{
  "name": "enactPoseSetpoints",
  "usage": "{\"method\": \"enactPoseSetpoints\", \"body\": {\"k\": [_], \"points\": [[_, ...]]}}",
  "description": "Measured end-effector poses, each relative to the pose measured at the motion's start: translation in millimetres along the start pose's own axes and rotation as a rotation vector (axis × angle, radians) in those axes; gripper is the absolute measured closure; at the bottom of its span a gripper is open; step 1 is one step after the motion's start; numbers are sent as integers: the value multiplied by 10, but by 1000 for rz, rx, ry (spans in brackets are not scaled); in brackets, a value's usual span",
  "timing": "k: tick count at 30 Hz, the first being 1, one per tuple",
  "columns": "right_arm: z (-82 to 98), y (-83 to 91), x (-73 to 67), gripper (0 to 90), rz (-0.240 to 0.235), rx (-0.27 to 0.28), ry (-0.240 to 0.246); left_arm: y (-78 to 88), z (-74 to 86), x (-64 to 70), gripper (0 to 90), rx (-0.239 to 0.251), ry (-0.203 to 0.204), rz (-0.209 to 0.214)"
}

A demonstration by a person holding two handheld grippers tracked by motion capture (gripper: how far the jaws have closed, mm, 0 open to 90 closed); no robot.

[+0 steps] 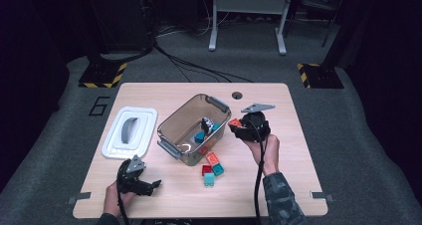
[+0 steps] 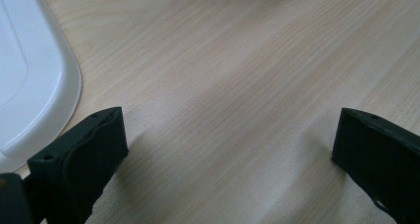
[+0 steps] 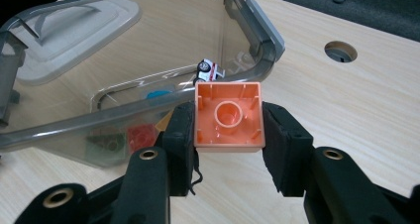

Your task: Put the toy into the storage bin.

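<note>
Your right gripper [image 3: 228, 135] is clamping its fingers [image 3: 181, 135] on an orange block [image 3: 228, 116], holding it hollow side up just beside the near rim of the clear bin [image 1: 175, 120]. Your left gripper [image 1: 149, 185] is resting with fingers apart over bare table [image 2: 223, 85], holding nothing. Several blocks and a toy car [image 3: 208, 70] are already lying in the bin; three blocks [image 1: 213, 168] are waiting on the table. The white lid [image 1: 130, 132] is sitting apart, grey carpet and cables spreading beyond.
</note>
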State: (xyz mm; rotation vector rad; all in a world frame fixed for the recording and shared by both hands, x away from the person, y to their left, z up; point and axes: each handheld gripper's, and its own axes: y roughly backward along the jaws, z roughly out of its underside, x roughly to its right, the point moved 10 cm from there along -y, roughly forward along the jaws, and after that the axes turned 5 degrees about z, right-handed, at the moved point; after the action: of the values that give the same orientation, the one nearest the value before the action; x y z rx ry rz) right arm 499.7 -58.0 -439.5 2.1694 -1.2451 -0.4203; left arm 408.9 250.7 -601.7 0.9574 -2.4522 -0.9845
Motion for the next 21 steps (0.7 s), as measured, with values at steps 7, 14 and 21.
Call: {"method": "enactPoseSetpoints", "body": {"k": [7, 14, 21], "points": [[-179, -71, -38, 588, -7, 1, 10, 0, 0, 0, 4, 0, 0, 0], [-334, -175, -98, 588, -17, -6, 13, 0, 0, 1, 4, 0, 2, 0], [-423, -327, -193, 588, -34, -22, 28, 0, 0, 0, 4, 0, 0, 0]]}}
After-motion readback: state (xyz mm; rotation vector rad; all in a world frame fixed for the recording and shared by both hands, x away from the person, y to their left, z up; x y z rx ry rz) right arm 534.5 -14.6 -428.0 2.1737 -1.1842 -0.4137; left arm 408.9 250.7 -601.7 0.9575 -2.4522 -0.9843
